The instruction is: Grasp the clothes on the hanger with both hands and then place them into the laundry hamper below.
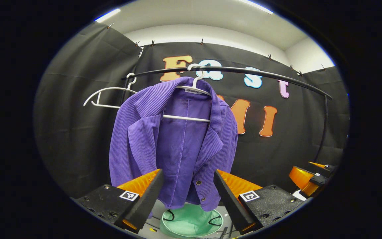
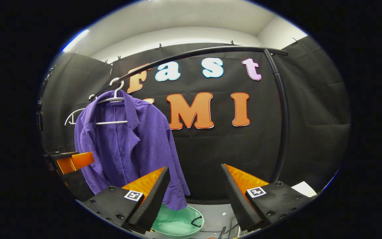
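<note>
purple ribbed jacket (image 1: 174,146) hangs on a white hanger (image 1: 194,87) from the curved black rail (image 1: 244,71), above the round mint hamper (image 1: 191,222). your left gripper (image 1: 187,194) and right gripper (image 2: 194,192) are both spread, holding nothing.

Black cloth walls (image 2: 211,146) clipped at top, white ceiling (image 1: 191,20) with strip lights (image 1: 106,15) at 11 and 1 o'clock — grey floor (image 2: 216,212) at 6.
</note>
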{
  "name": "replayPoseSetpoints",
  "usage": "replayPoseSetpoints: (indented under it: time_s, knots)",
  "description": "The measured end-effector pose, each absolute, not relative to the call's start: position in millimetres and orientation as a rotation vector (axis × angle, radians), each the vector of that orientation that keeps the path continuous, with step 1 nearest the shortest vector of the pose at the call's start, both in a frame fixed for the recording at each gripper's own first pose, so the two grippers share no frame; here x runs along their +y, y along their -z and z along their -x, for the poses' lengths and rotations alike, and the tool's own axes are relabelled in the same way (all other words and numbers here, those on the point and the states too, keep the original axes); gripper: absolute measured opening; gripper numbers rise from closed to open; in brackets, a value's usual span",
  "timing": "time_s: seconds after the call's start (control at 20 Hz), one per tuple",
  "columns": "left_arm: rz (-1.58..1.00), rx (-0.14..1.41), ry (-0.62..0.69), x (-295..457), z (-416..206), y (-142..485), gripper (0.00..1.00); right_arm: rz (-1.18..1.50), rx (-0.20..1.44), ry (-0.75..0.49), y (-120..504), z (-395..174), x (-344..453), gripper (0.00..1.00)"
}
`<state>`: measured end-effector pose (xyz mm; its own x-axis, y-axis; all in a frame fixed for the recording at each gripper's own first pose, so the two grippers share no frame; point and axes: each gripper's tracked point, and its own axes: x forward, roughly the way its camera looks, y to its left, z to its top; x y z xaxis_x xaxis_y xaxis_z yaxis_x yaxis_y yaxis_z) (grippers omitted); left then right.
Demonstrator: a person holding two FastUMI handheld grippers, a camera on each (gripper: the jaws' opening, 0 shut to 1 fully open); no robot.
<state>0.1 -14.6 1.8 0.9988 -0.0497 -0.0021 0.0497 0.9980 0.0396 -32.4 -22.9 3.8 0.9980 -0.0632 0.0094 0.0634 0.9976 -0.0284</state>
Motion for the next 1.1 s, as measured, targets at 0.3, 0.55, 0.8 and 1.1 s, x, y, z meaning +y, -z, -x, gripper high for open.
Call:
replayPoseSetpoints:
  time_s: [0.3,0.55,0.8,1.1]
  knots:
    - [-0.023,0.003,0.073,-20,4,-1,0.92,0.043,-0.026,0.069,-9,37,-23,0.9]
    - [-0.022,0.015,0.025,0,3,1,0.92,0.05,-0.018,0.028,-5,30,-5,0.98]
    - [-0.034,-0.012,-0.073,33,-4,-13,0.99,0.063,-0.032,-0.073,-10,7,31,0.98]
    - [-0.047,-0.076,-0.166,68,-35,-36,0.92,0.066,-0.04,-0.207,-14,-25,82,0.9]
